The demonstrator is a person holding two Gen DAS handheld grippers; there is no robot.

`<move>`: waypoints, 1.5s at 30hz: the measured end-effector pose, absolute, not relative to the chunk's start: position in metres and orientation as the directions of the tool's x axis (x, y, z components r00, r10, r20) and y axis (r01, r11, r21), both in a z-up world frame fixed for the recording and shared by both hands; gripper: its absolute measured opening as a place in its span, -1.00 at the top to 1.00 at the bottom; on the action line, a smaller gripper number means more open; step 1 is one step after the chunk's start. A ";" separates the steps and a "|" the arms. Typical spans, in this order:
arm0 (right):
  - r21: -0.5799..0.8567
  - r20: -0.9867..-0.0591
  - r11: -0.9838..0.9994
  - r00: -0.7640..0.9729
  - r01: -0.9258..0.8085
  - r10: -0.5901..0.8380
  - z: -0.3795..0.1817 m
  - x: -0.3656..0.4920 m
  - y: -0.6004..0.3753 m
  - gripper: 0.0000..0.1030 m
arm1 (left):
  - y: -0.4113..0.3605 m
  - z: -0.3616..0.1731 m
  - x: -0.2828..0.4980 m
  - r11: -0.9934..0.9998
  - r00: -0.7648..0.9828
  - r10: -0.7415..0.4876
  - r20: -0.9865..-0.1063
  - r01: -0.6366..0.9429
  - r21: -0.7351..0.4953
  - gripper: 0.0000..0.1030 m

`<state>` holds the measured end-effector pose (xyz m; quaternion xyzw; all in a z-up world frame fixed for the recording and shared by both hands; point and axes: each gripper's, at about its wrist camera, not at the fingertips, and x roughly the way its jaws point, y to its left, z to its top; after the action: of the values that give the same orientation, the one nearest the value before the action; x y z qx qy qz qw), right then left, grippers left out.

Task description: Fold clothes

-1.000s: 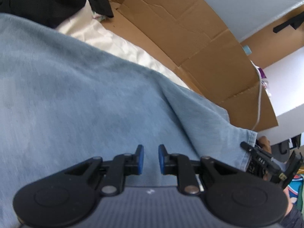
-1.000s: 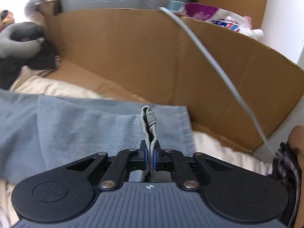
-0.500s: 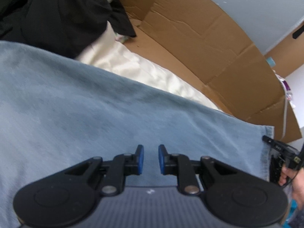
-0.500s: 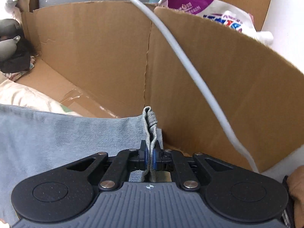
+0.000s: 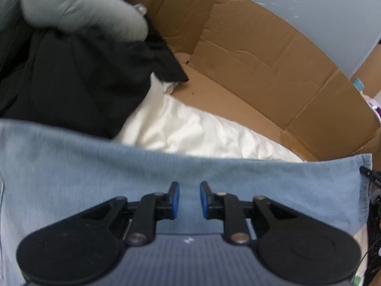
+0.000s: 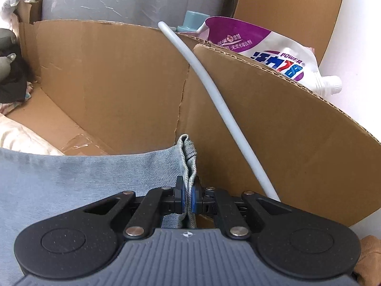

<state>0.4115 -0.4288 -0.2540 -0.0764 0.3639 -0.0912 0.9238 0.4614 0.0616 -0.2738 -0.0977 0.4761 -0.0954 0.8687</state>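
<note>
A light blue denim garment (image 5: 166,181) is spread flat over a white sheet (image 5: 190,128), in front of the brown cardboard wall (image 5: 262,54), which serves as the landmark here. In the right wrist view, a bunched edge of the garment (image 6: 189,157) is pinched between the jaws of the right gripper (image 6: 188,201), which are closed tight on the cloth, just in front of the cardboard wall (image 6: 119,90). A white cable (image 6: 214,95) is draped over that wall, and a purple and white detergent pouch (image 6: 269,52) is seen behind it. The left gripper (image 5: 189,200) is held above the middle of the garment, nearer than the wall; its jaws are parted narrowly and are opening, with nothing gripped between them. A black garment (image 5: 71,76) and a grey cushion (image 5: 78,7) are piled at the left end of the wall.
</note>
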 end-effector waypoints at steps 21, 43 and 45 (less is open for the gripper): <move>-0.184 -0.693 0.978 0.692 0.100 -0.201 -0.268 0.405 -0.443 0.93 | -0.025 -0.303 0.507 0.799 0.365 -0.257 -0.895 0.601 0.016 0.59; -0.199 -0.673 0.965 0.692 0.173 -0.263 -0.280 0.426 -0.445 0.31 | -0.031 -0.320 0.525 0.849 0.409 -0.182 -0.894 0.524 0.067 0.58; -0.166 -0.671 0.967 0.696 0.194 -0.255 -0.278 0.420 -0.450 0.25 | -0.029 -0.318 0.526 0.873 0.442 -0.167 -0.881 0.482 0.076 0.28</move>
<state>0.4196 -0.4503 -0.2781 -0.0414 0.3702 -0.1220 0.9200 0.5262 -0.0285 -0.3175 0.1602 0.4912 -0.1944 0.8338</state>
